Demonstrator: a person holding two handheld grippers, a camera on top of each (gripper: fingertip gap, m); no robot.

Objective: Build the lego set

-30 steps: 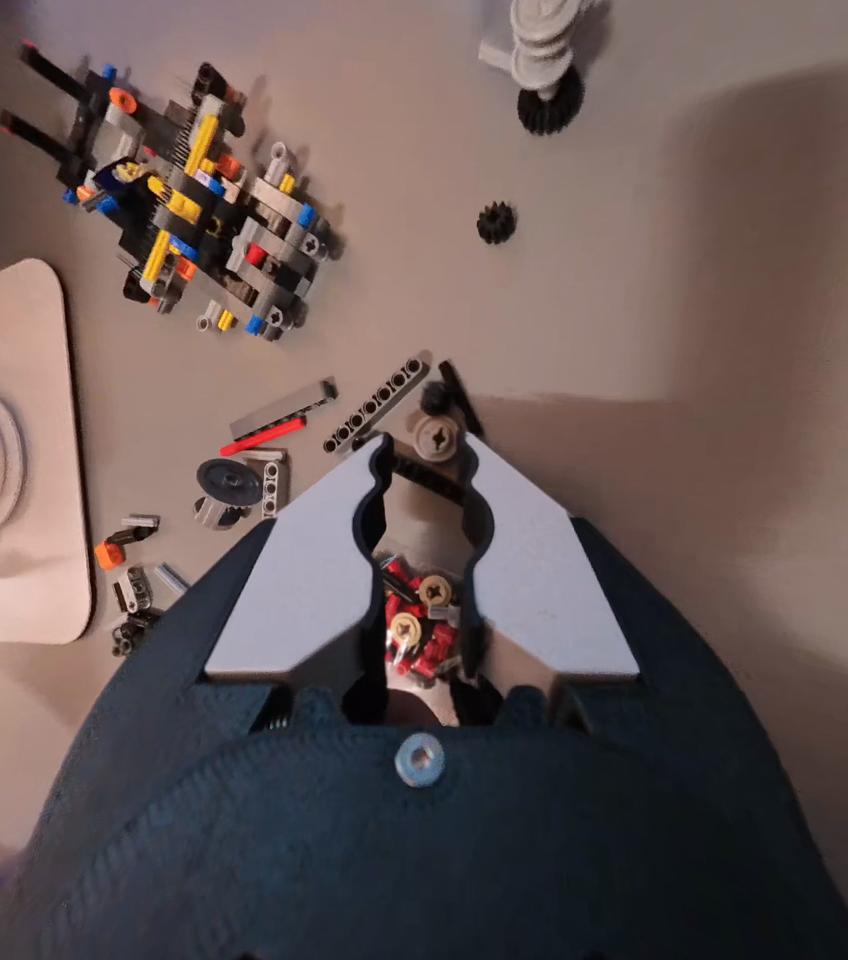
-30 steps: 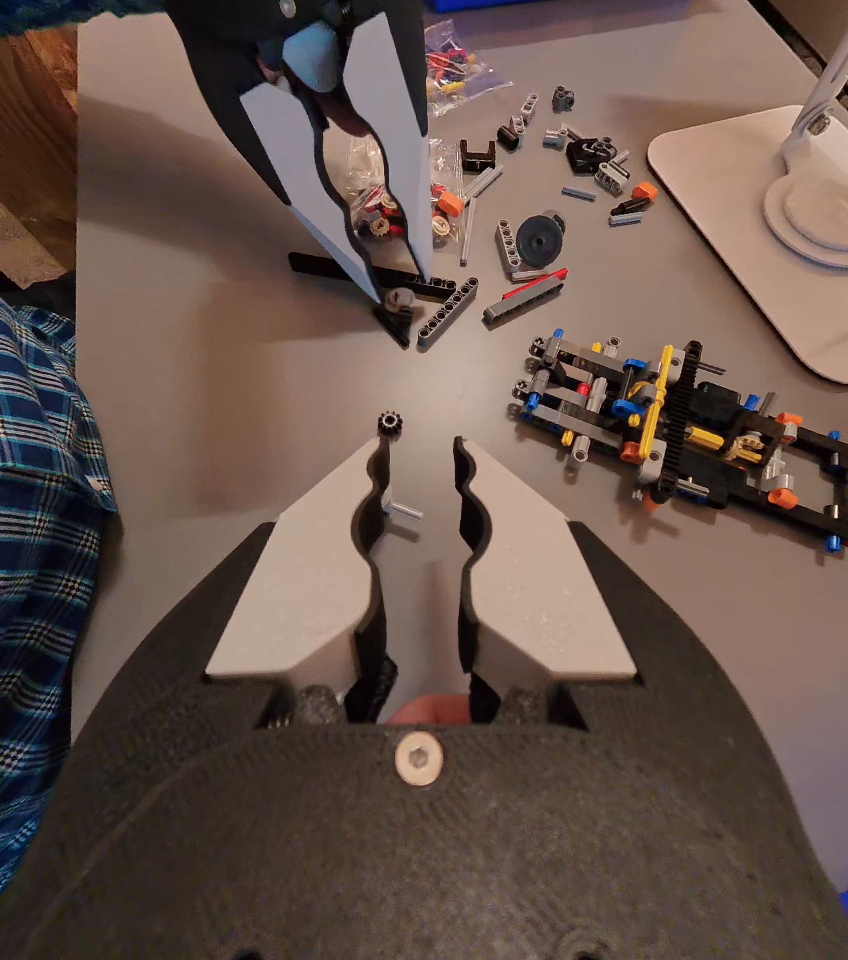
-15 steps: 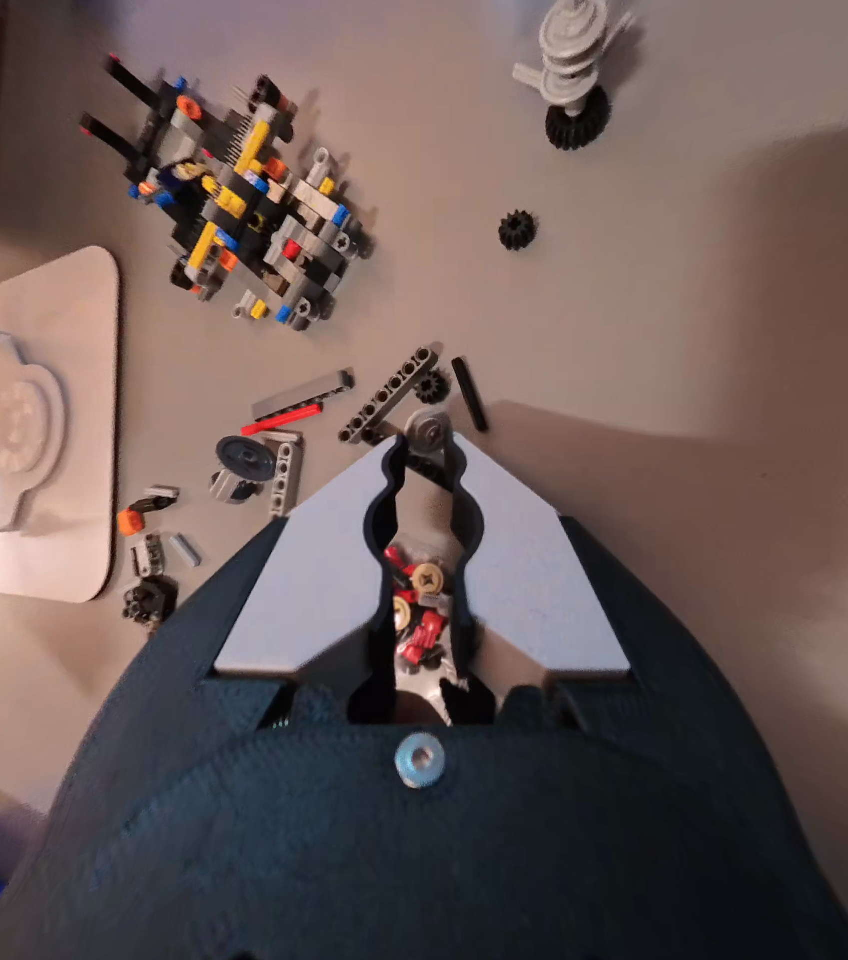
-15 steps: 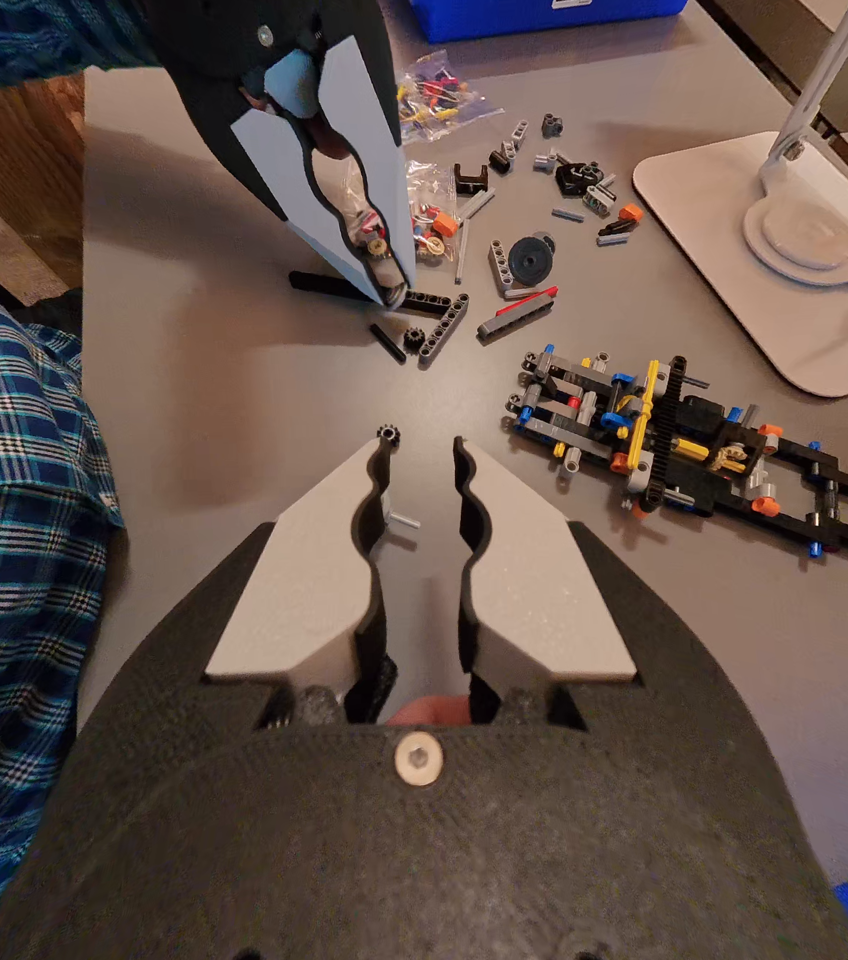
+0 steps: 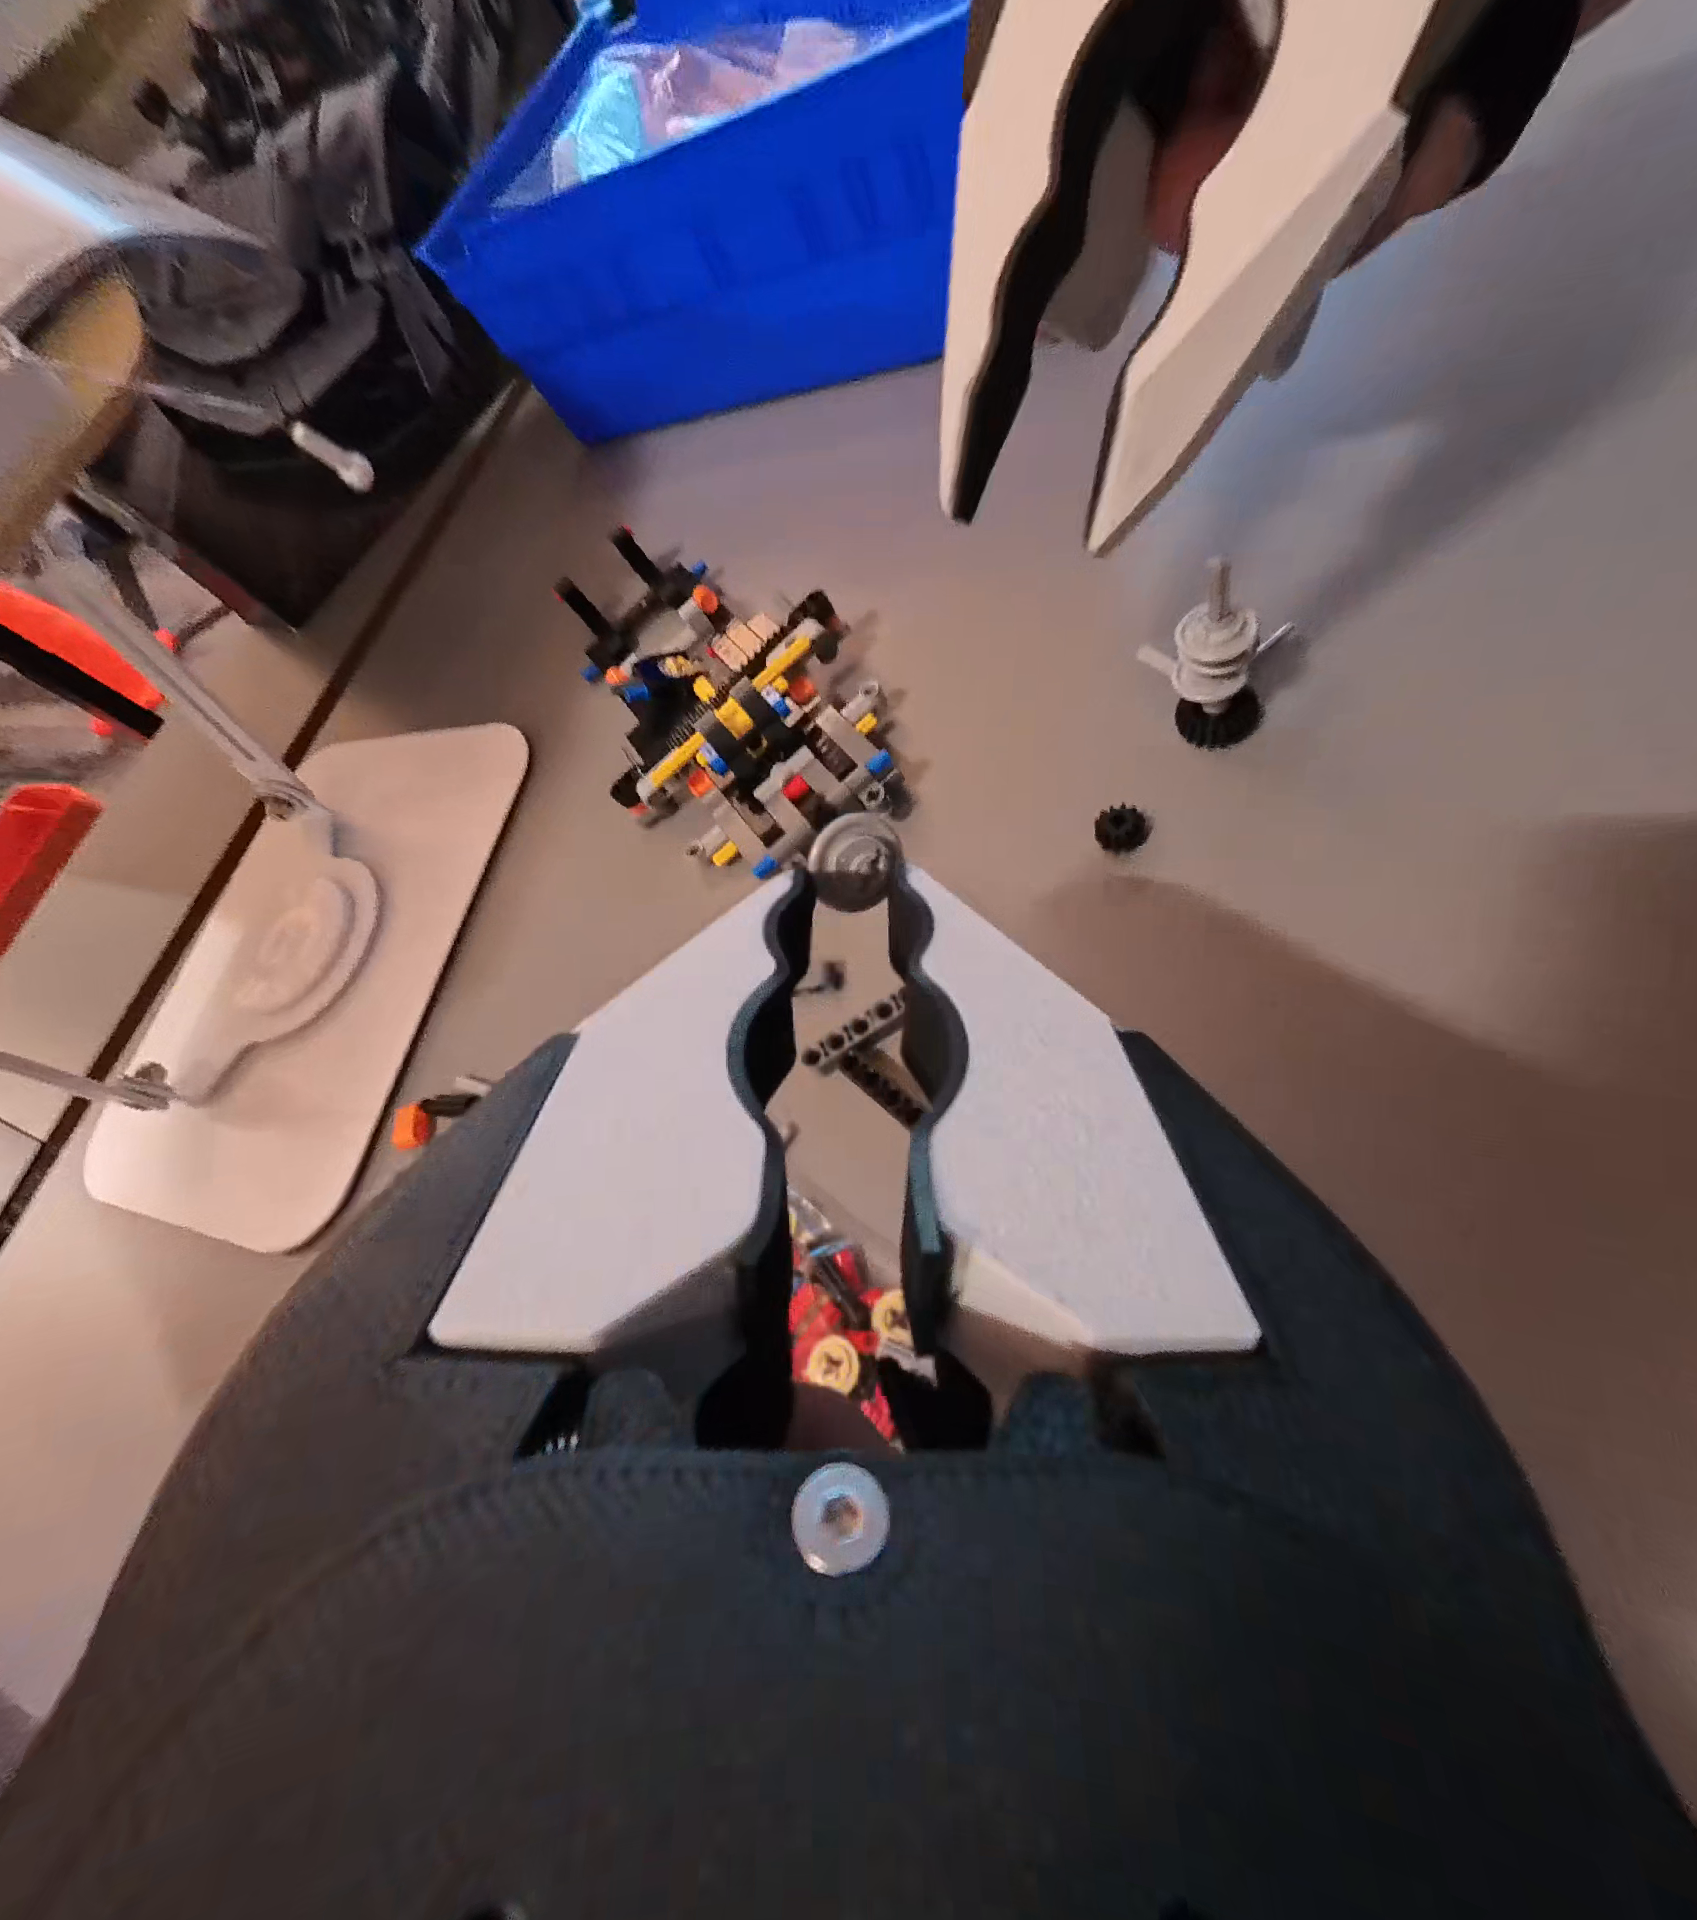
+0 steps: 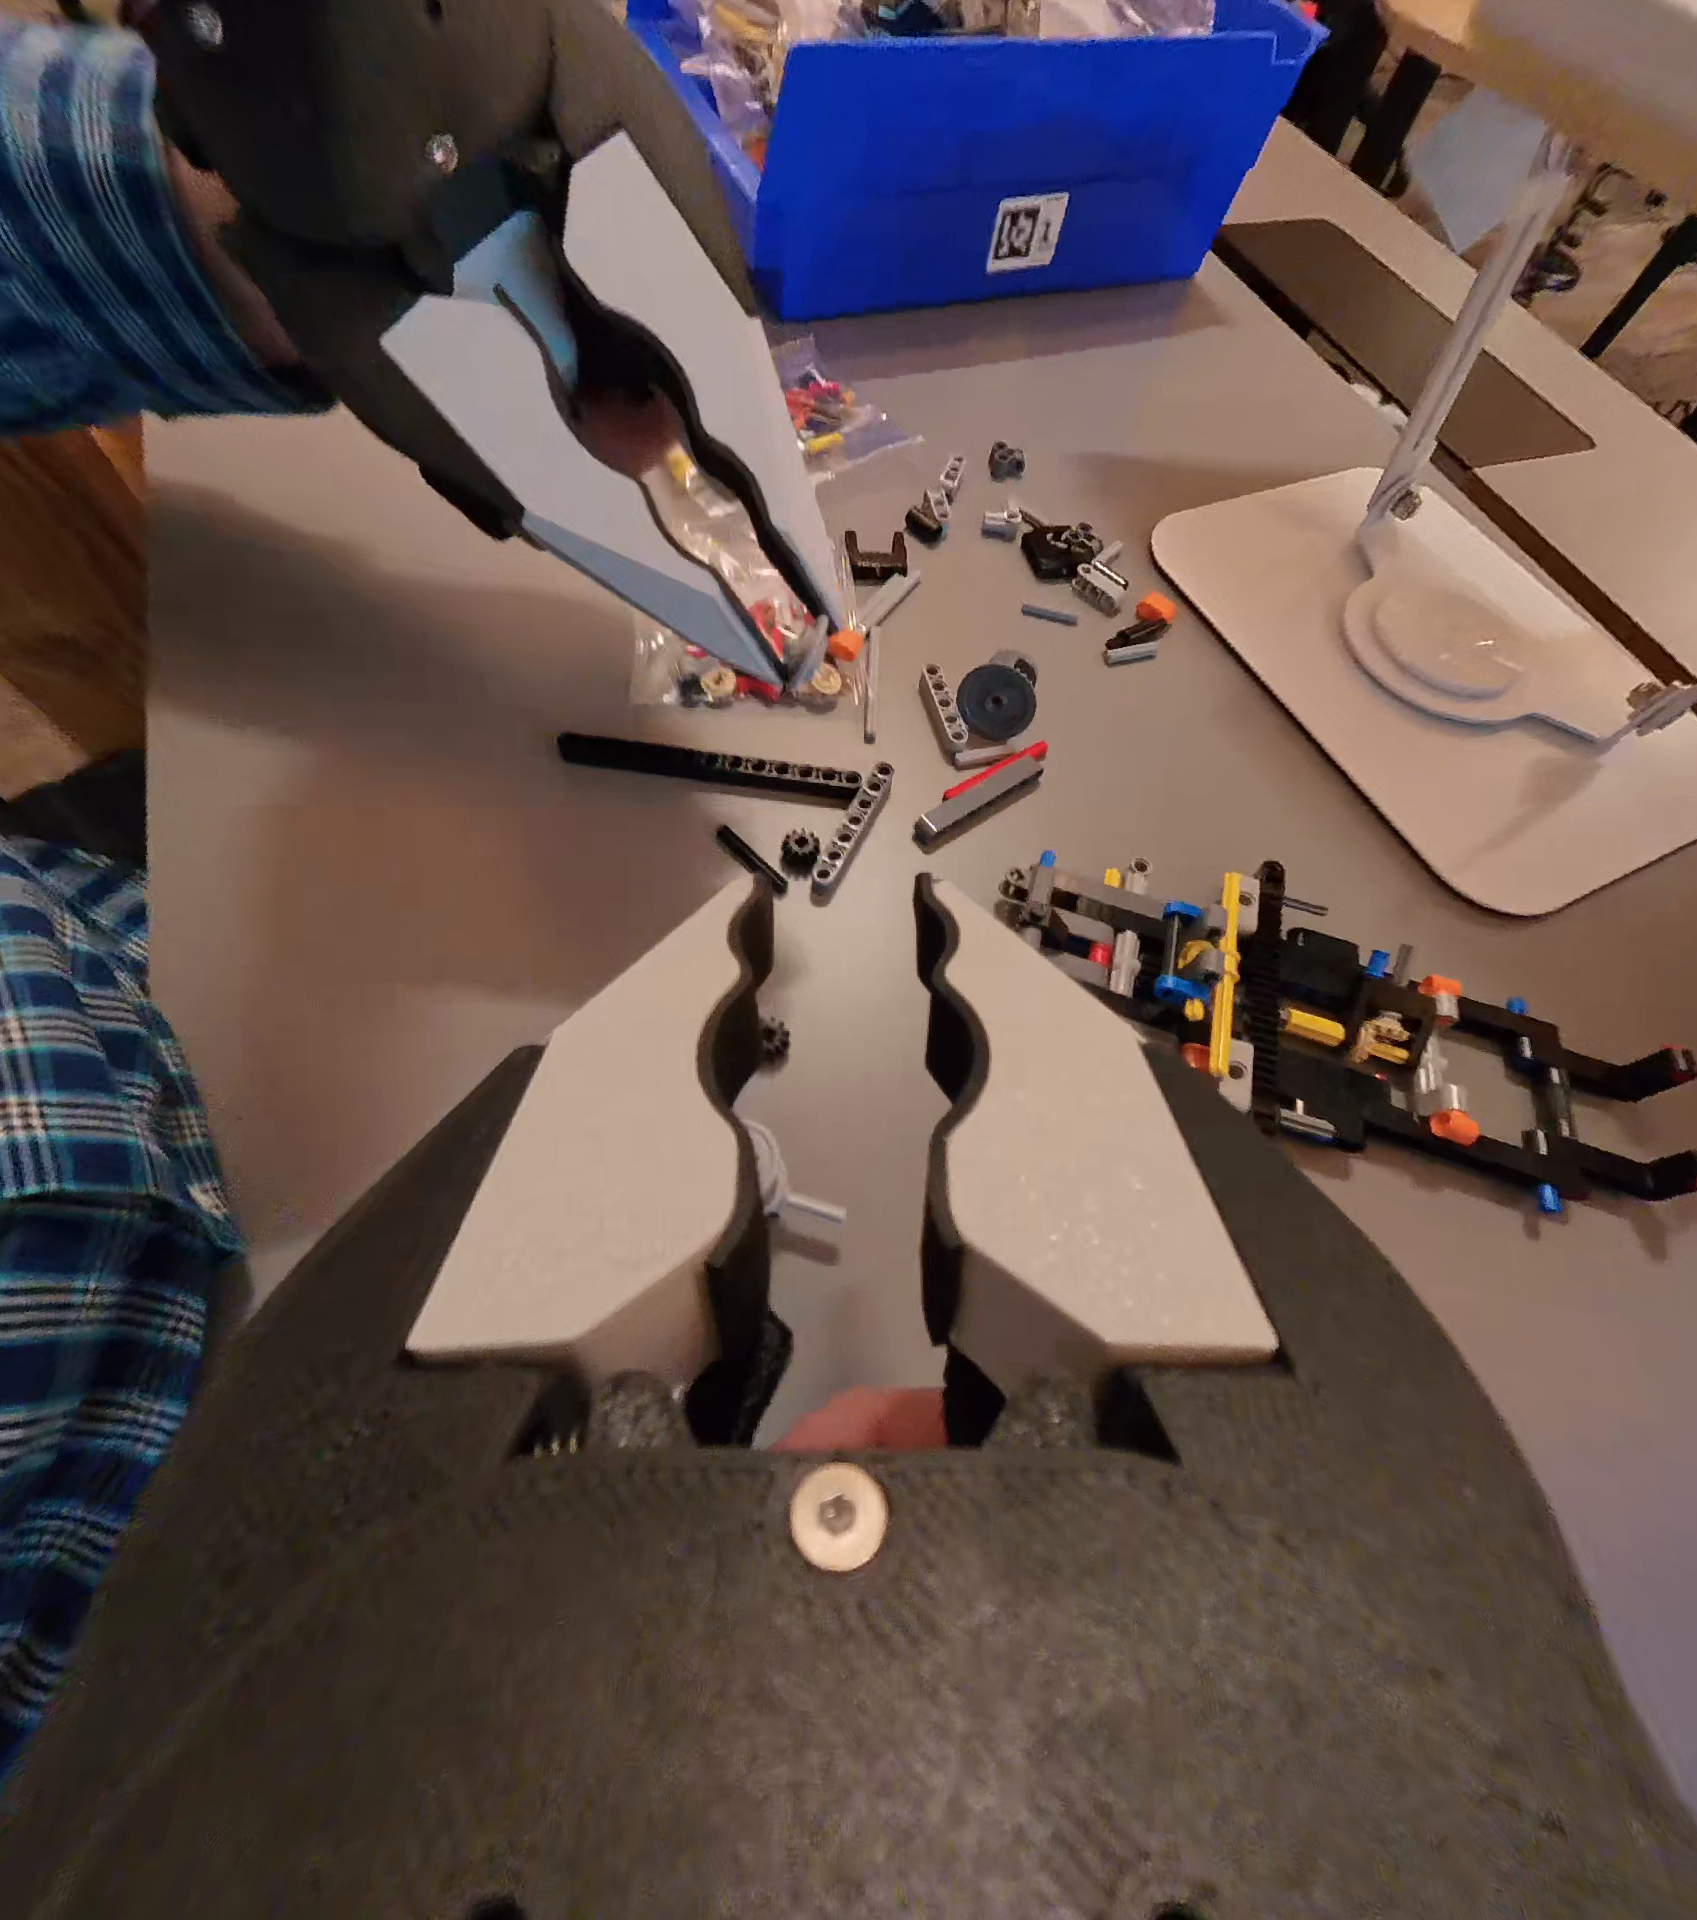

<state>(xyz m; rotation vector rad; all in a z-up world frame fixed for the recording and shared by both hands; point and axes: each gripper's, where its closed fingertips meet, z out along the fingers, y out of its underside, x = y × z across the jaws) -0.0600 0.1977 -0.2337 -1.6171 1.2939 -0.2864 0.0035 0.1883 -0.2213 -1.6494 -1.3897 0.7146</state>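
Round grey piece (image 5: 854, 875): a small disc with a cross-shaped hole at its hub, sitting pinched between the tips of the left gripper (image 5: 849, 894), lifted clear of the table.
Half-built frame (image 6: 1343, 1023): a long black, grey and yellow chassis with blue and orange pins, lying flat on the grey table (image 6: 408, 883) to the right of the right gripper's fingers.
Loose parts: a clear bag of red and tan pieces (image 6: 750, 665) is lying at the left, then a long black beam (image 6: 709, 764), a short black axle (image 6: 750, 857), a small black gear (image 6: 799, 852), a dark wheel hub (image 6: 995, 701) and a grey bar with a red rod (image 6: 984, 805).
Surface and room: a white stand base (image 6: 1446, 686) is resting at the table's right edge and a blue bin (image 6: 989, 177) is standing at the far end; a plaid sleeve (image 6: 23, 987) is showing along the left.
Left gripper: clenched on the round grey piece, hovering above the bag in the right wrist view.
Right gripper (image 6: 844, 899): fingers spread apart and gripping nothing, hanging over bare table with a second black gear (image 6: 774, 1037) and a grey axle stack (image 5: 1213, 665) below it, well apart from the frame.
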